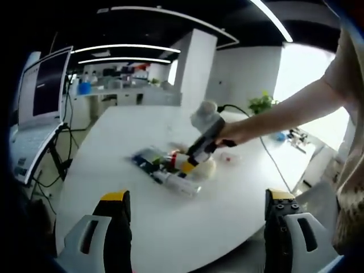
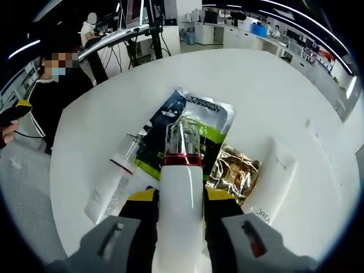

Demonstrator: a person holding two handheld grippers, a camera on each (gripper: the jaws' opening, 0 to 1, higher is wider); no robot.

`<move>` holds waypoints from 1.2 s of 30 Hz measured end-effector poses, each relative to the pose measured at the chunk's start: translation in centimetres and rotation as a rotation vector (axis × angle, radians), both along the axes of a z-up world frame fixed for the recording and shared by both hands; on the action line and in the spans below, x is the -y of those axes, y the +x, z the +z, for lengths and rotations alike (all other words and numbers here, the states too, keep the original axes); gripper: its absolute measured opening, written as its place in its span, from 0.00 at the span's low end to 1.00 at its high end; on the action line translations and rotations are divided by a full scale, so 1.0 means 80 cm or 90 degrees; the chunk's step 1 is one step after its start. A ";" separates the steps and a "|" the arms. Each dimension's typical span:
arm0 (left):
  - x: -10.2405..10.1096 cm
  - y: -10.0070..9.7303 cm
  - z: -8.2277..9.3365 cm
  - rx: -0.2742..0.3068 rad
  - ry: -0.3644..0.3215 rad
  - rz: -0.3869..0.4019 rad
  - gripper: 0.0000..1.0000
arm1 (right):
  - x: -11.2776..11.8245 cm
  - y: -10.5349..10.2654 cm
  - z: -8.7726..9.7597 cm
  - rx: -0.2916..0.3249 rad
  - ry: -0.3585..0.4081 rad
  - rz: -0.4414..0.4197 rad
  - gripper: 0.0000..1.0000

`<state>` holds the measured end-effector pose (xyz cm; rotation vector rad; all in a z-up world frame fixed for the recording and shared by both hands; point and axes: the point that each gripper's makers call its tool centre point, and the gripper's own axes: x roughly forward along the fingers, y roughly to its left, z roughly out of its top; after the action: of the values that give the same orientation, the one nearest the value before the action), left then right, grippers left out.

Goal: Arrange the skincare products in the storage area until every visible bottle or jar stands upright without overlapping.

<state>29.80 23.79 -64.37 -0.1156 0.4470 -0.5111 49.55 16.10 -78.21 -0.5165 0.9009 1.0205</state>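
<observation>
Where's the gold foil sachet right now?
Right gripper view: the crinkled gold foil sachet lies flat on the white table, right of the held white bottle, below the dark-green pouch.

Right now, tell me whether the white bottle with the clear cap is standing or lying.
Neither: the white bottle is clamped between the right gripper fingers, clear cap pointing away, above the sachets on the white table.

A round white table (image 1: 136, 131) stands in an open office; far shelves, perhaps cluttered, under long ceiling light strips (image 1: 128, 50).
</observation>
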 end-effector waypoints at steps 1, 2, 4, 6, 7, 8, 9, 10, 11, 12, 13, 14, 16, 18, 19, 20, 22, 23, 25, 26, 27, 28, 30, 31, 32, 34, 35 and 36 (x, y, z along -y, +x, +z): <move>-0.001 0.000 0.000 -0.001 -0.001 0.001 0.96 | 0.000 0.000 -0.001 0.001 -0.003 0.002 0.33; -0.002 0.001 0.000 -0.003 -0.005 0.004 0.95 | 0.000 -0.001 -0.001 0.002 -0.011 0.007 0.33; -0.004 0.001 -0.001 -0.006 -0.011 0.008 0.95 | 0.001 -0.001 -0.002 0.000 -0.020 0.011 0.33; -0.005 0.002 -0.001 -0.008 -0.015 0.011 0.95 | 0.003 0.000 -0.003 -0.010 -0.028 0.000 0.32; -0.005 0.002 -0.001 -0.009 -0.016 0.012 0.95 | 0.004 0.001 -0.003 -0.012 -0.027 -0.011 0.31; -0.005 0.002 -0.001 -0.009 -0.016 0.012 0.95 | 0.003 0.000 -0.003 -0.007 -0.028 -0.005 0.31; -0.005 0.002 -0.002 -0.010 -0.015 0.011 0.95 | 0.003 -0.001 -0.002 0.006 -0.030 0.006 0.30; -0.004 0.002 -0.002 -0.011 -0.014 0.011 0.94 | 0.002 -0.001 -0.002 0.014 -0.030 0.011 0.30; -0.004 0.002 -0.003 -0.012 -0.012 0.009 0.94 | 0.003 -0.002 -0.001 0.017 -0.027 0.009 0.30; -0.004 0.001 -0.003 -0.012 -0.012 0.009 0.94 | 0.003 -0.002 -0.001 0.022 -0.023 0.008 0.30; -0.004 0.002 -0.003 -0.012 -0.011 0.008 0.94 | 0.004 -0.002 0.000 0.024 -0.020 0.008 0.30; -0.004 0.002 -0.003 -0.012 -0.011 0.007 0.94 | 0.004 -0.001 0.000 0.026 -0.016 0.006 0.29; -0.004 0.002 -0.004 -0.012 -0.011 0.006 0.94 | 0.007 -0.001 0.001 0.029 -0.013 -0.002 0.29; -0.003 0.002 -0.003 -0.013 -0.011 0.005 0.94 | 0.010 -0.003 0.003 0.028 -0.006 -0.007 0.29; -0.004 0.002 -0.004 -0.014 -0.011 0.005 0.94 | 0.013 -0.005 0.004 0.024 0.001 -0.012 0.29; -0.004 0.002 -0.004 -0.015 -0.012 0.005 0.94 | 0.014 -0.006 0.005 0.023 0.004 -0.014 0.29; -0.008 0.003 -0.008 -0.017 -0.014 0.004 0.94 | 0.019 -0.009 0.009 0.023 0.016 -0.024 0.29; -0.011 0.003 -0.011 -0.017 -0.016 0.003 0.94 | 0.021 -0.010 0.012 0.022 0.022 -0.030 0.29; -0.015 0.004 -0.014 -0.019 -0.019 0.002 0.94 | 0.027 -0.011 0.020 0.031 0.043 -0.048 0.29; -0.015 0.004 -0.015 -0.020 -0.020 0.002 0.94 | 0.028 -0.011 0.025 0.038 0.054 -0.054 0.29; -0.013 0.003 -0.013 -0.020 -0.021 0.001 0.93 | 0.030 -0.011 0.029 0.039 0.064 -0.061 0.29; -0.012 0.003 -0.012 -0.019 -0.023 0.001 0.93 | 0.032 -0.013 0.032 0.040 0.071 -0.068 0.29; -0.007 0.003 -0.010 -0.020 -0.029 -0.001 0.93 | 0.037 -0.014 0.042 0.047 0.094 -0.081 0.29; -0.003 0.002 -0.008 -0.022 -0.034 -0.002 0.93 | 0.040 -0.016 0.046 0.049 0.101 -0.087 0.29; -0.001 0.003 -0.008 -0.024 -0.039 -0.003 0.93 | 0.043 -0.018 0.050 0.049 0.112 -0.095 0.29; 0.005 0.004 -0.004 -0.023 -0.046 -0.005 0.93 | 0.050 -0.021 0.058 0.052 0.127 -0.106 0.29; 0.008 0.004 -0.002 -0.021 -0.047 -0.007 0.93 | 0.052 -0.023 0.060 0.053 0.134 -0.110 0.29; 0.011 0.005 0.000 -0.019 -0.048 -0.009 0.93 | 0.054 -0.024 0.064 0.058 0.144 -0.111 0.29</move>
<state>30.18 22.93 -64.33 -0.1932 0.4581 -0.5402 47.63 11.81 -73.06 -0.2855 0.7257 0.9184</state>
